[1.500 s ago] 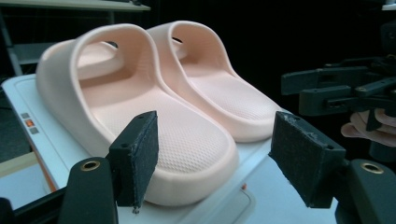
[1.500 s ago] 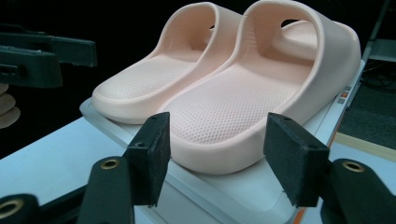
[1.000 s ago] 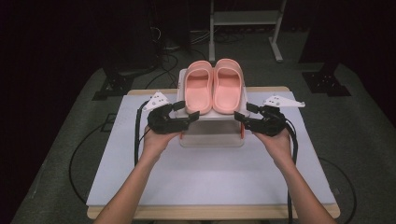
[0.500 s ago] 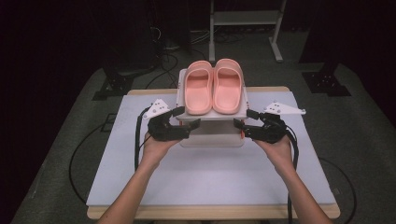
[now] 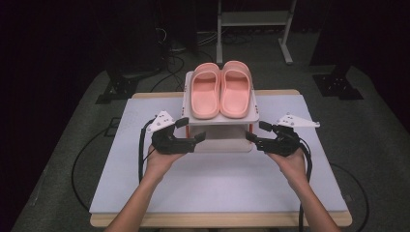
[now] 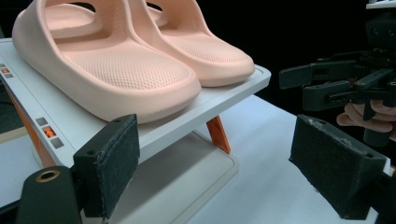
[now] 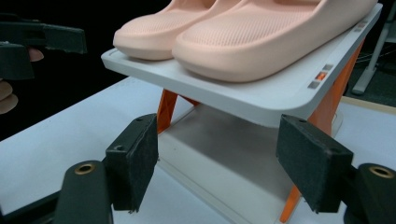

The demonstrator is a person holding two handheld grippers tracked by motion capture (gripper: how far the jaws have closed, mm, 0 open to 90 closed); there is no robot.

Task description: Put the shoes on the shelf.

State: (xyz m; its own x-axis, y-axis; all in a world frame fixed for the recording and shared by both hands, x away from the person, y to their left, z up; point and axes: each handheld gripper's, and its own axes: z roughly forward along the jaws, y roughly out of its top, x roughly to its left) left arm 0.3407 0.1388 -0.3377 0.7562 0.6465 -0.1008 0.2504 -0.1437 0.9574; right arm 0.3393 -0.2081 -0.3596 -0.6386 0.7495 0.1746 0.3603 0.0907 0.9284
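Lowered toward the desk (image 5: 145, 193) since before: left tool (image 5: 196, 132) and right tool (image 5: 254, 133), both just spreading, empty, flanking the shoe rack (image 5: 220, 121) bearing pink slippers (image 5: 220, 89).

My forearms are bare; each black claw (image 5: 191, 130) (image 5: 256, 131) carries rough foam-faced pads (image 6: 114, 163), a grey three-cornered plate (image 5: 159, 121) and a trailing black cable (image 5: 141, 154).
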